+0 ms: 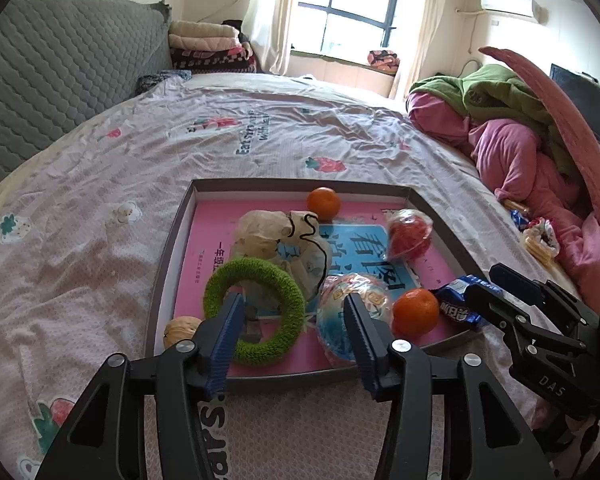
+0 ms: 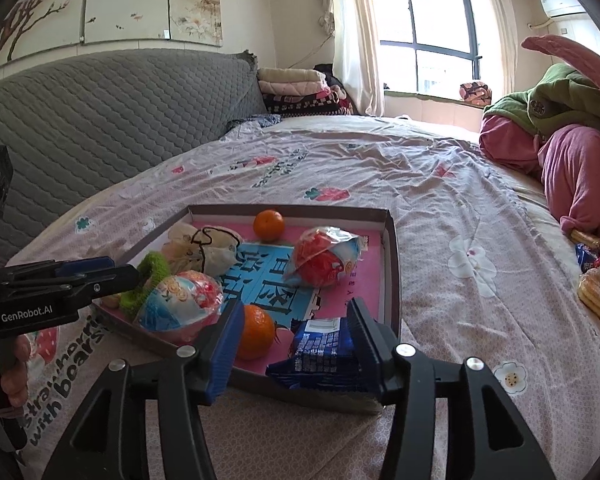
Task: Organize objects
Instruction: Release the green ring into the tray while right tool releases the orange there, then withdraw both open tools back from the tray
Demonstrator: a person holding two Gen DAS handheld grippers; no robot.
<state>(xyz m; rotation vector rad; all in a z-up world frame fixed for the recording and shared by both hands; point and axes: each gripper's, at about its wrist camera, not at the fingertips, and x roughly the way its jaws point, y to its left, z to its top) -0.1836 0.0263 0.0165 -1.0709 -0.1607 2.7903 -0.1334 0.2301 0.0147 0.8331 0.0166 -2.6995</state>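
A shallow box tray (image 1: 162,264) (image 2: 392,256) with a pink book as its floor lies on the bed. In it are a green fuzzy ring (image 1: 260,280) (image 2: 148,280), two oranges (image 1: 323,203) (image 1: 415,311), a red wrapped ball (image 1: 410,234) (image 2: 320,260), a blue-red wrapped ball (image 1: 340,312) (image 2: 180,304), a cloth pouch (image 1: 276,236), and a walnut (image 1: 180,330). My left gripper (image 1: 294,316) is open over the ring and the blue-red ball. My right gripper (image 2: 296,324) is open around a blue snack packet (image 2: 324,354) (image 1: 460,298) resting on the tray's near corner.
Loose snacks (image 2: 598,292) (image 1: 538,236) lie at the bed's right edge beside a pile of pink and green clothes (image 1: 512,132). A grey quilted headboard (image 2: 100,120) runs along the left. Folded blankets (image 1: 208,46) are stacked at the far end.
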